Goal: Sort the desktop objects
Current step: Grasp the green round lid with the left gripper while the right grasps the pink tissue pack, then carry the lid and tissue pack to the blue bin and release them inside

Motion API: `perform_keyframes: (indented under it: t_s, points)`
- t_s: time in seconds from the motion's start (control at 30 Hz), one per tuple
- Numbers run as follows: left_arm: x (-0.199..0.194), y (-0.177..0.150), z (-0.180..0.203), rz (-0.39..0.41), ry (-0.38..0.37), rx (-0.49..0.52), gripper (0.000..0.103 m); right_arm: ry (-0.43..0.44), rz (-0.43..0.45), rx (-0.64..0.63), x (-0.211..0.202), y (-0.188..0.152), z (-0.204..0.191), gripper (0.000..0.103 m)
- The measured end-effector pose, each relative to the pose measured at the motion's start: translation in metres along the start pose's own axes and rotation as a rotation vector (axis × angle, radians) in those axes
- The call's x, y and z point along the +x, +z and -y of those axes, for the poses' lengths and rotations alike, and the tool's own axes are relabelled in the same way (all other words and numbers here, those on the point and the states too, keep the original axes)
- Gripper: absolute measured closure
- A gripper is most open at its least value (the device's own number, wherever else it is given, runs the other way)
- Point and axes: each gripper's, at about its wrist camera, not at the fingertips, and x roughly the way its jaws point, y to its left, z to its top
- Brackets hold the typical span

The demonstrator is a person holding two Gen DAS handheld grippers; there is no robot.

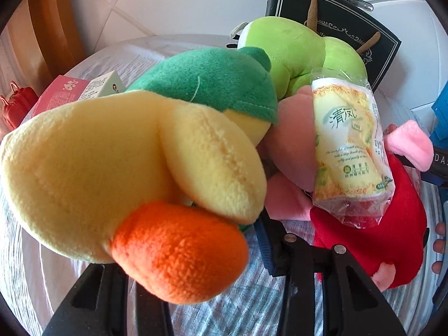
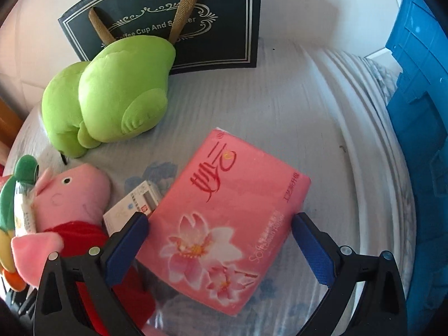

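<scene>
Pink tissue pack sits between my right jaws; plush duck fills my left ones.

My right gripper [image 2: 221,240] points steeply down at the table [image 2: 252,106], jaws spread wide, with the pink tissue pack [image 2: 224,224] lying between the blue pads: the left pad is against its near-left edge, while the right pad looks to be at or just off its right edge, so I can't call it a firm pinch yet. The pack's long axis runs from near-left to far-right, skewed to my jaw line, so I judge a small roll before closing would seat it squarely. My left gripper [image 1: 218,252] is narrowed on the yellow plush duck [image 1: 117,168], which blocks the view of the pads; it seems pinched. The pink pig plush [image 2: 70,196] lies just left of the pack.
</scene>
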Motion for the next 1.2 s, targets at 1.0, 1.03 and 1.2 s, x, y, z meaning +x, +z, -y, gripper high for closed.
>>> perform_keyframes:
  t_s: [1.0, 1.03, 1.2]
  points:
    - [-0.111, -0.095, 0.003, -0.008, -0.015, 0.122, 0.063, -0.021, 0.005, -0.123, -0.096, -0.129, 0.001, 0.013]
    - [-0.121, -0.096, 0.006, 0.004, -0.017, 0.132, 0.063, -0.012, 0.015, -0.138, -0.108, -0.138, -0.002, 0.013]
    - [-0.171, -0.119, 0.024, 0.070, -0.026, 0.151, 0.063, 0.020, 0.095, -0.207, -0.173, -0.176, -0.023, 0.013]
